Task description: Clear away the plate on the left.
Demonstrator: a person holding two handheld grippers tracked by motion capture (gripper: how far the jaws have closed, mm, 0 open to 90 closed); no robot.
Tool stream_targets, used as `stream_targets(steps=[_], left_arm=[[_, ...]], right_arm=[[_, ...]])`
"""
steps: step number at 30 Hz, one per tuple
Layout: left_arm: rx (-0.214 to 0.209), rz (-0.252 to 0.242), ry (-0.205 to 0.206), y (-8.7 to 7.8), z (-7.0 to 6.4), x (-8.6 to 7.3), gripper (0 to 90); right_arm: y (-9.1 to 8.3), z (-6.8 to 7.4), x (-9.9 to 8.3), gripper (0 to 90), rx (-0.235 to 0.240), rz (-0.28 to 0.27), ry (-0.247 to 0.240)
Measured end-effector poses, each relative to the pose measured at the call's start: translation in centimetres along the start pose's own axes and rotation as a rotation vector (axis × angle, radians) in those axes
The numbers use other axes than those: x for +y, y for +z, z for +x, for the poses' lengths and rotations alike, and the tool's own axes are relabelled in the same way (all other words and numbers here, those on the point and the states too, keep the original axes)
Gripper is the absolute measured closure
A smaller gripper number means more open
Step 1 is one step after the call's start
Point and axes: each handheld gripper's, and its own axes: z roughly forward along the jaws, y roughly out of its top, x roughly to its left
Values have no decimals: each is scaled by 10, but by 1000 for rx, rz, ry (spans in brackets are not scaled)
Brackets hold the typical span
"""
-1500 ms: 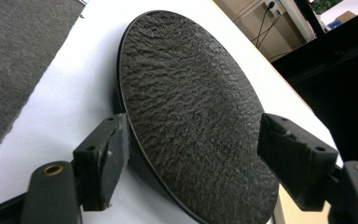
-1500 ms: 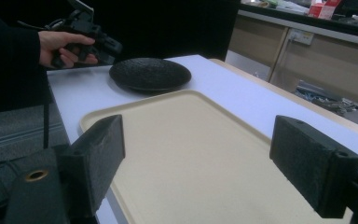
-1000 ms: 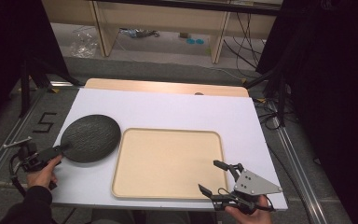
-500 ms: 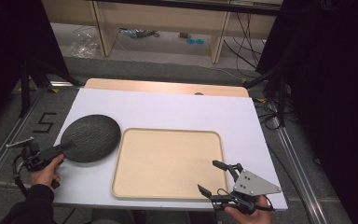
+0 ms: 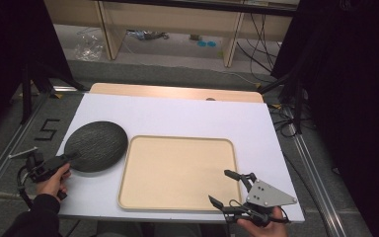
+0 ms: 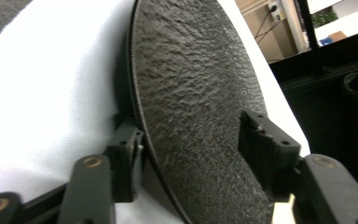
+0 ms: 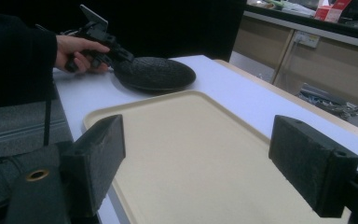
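Plate [image 5: 96,145], dark and textured, sits between your left tool's [image 5: 71,156] jaws at its rim, not clamped. Your right tool [image 5: 232,186] hangs released over the tray's [image 5: 177,170] corner.

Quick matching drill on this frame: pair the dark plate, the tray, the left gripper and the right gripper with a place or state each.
1 dark plate
2 tray
3 left gripper
4 right gripper

a open, at the tray's near right corner
b beige, nothing on it
c left of the tray, on the white table
d jaws astride the plate's rim

Pairs: 1-c, 2-b, 3-d, 4-a
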Motion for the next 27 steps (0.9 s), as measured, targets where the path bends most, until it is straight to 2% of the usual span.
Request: stream_targets(steps=[3,7,9,13,17,19,20,23,24,25,26,27], left_arm=[[31,11,-4,-1,3,1,571],[71,13,-10,-1,4,2,733],[68,15,-18,-1,5,3,740],[42,15,-52,-2,8,4,763],[-48,-23,-102,-6,8,6,824],[-42,-33,-89,-7,5,6,840],[-38,-37,-95,-7,6,6,839],[-57,-67,-157,-7,9,5,857],[-70,-72,-164,-8,10,4,863],[-52,-76,-161,-8,9,4,866],[-73,-79,-161,-9,9,4,867],[-56,-87,-160,-9,7,3,869]], right_arm=[[1,0,-1,197,9,14,-3],[2,0,-1,199,5,7,-5],[1,1,-1,200,6,10,-4],[1,0,0,203,13,17,-7],[1,0,0,206,11,5,-4],[1,0,-1,207,13,17,-4],[1,0,-1,207,10,15,-1],[2,0,0,209,6,5,3],[1,0,0,209,11,14,-1],[1,0,0,209,14,17,-2],[1,0,0,209,4,7,2],[1,-1,0,209,10,6,2]])
